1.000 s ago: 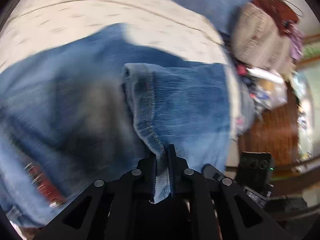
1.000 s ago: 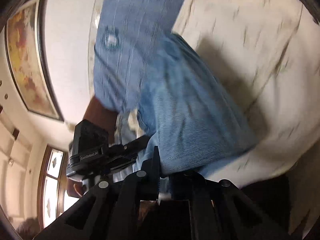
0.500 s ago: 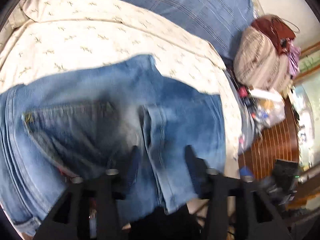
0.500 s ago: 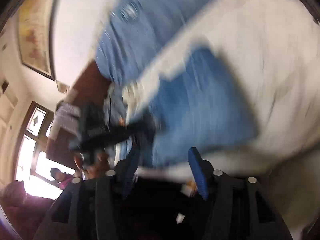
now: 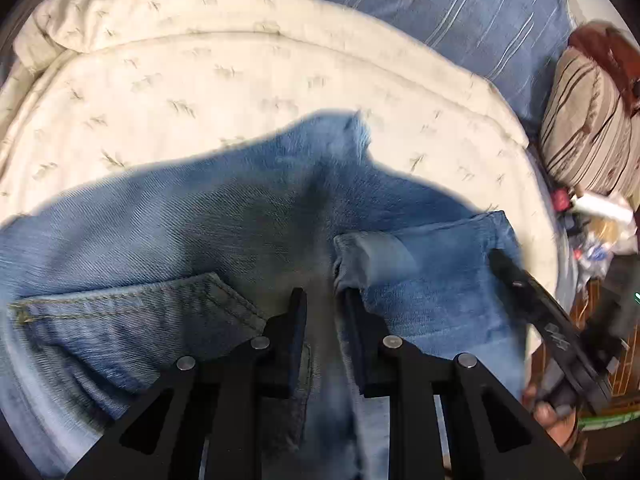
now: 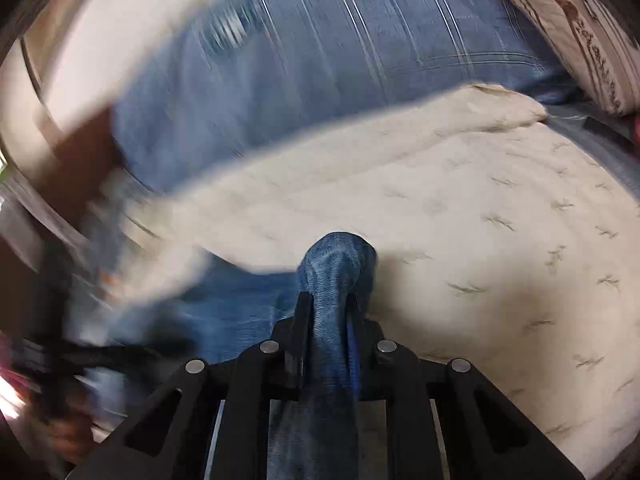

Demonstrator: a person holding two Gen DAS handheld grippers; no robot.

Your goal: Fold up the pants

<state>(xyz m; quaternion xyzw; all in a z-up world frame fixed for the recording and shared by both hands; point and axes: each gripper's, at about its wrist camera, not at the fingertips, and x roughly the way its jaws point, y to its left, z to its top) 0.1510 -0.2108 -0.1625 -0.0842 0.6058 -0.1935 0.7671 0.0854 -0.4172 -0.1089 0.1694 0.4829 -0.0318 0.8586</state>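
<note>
On the cream quilt lie the blue jeans, folded, back pocket up. My left gripper hovers over them with fingers apart, gripping nothing. My right gripper is clamped on a bunched fold of the denim. Beyond the quilt lies a blue striped sheet.

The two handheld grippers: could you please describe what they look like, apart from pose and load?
Both the left gripper and the right gripper are matte black, with flat angular linkage arms, triangular cut-outs and round silver pivot pins. Their fingers are flat dark pads. No cables or sleeves show.
</note>
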